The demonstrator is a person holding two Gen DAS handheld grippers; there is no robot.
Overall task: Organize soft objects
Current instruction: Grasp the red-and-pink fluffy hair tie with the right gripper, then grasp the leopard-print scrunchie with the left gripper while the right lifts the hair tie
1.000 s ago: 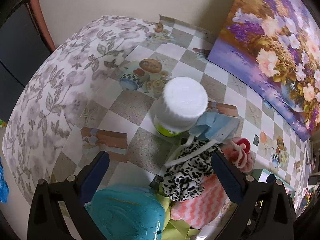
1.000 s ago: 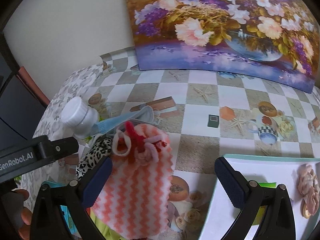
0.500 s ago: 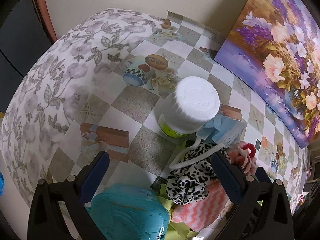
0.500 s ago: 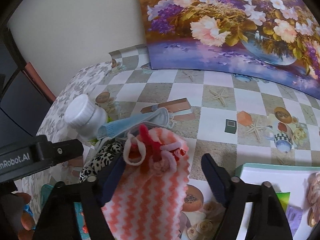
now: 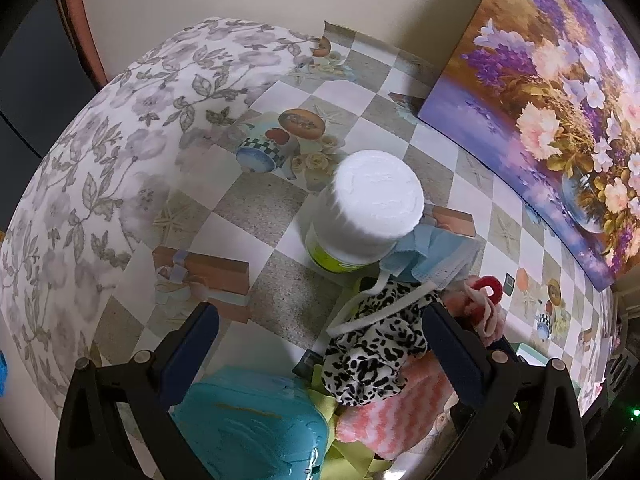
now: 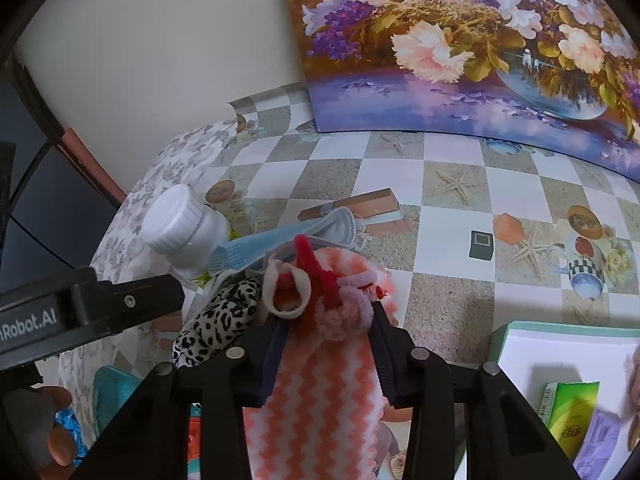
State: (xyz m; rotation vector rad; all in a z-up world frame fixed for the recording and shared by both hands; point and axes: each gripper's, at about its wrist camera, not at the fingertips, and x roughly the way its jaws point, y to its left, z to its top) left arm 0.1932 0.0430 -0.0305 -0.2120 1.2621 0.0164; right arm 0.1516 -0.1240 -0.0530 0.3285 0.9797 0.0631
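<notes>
A pile of soft things lies on the checked tablecloth. My right gripper (image 6: 326, 320) is shut on a pink and white zigzag cloth (image 6: 316, 400), just below its red and pink pipe-cleaner loops (image 6: 320, 280). A leopard-print fabric (image 6: 218, 324) lies to its left, with a blue face mask (image 6: 280, 244) behind. In the left wrist view the leopard fabric (image 5: 372, 344), the mask (image 5: 436, 256) and the zigzag cloth (image 5: 400, 412) lie near my right finger. My left gripper (image 5: 320, 340) is open and empty above them.
A white-capped bottle (image 5: 368, 220) stands next to the mask. A teal plastic case (image 5: 248, 428) lies at the near edge. A white tray (image 6: 560, 360) with small packets sits at the right. A flower painting (image 6: 480, 48) leans on the back wall.
My right gripper has moved in over the zigzag cloth and closed on it. My left gripper has stayed open and shifted only slightly.
</notes>
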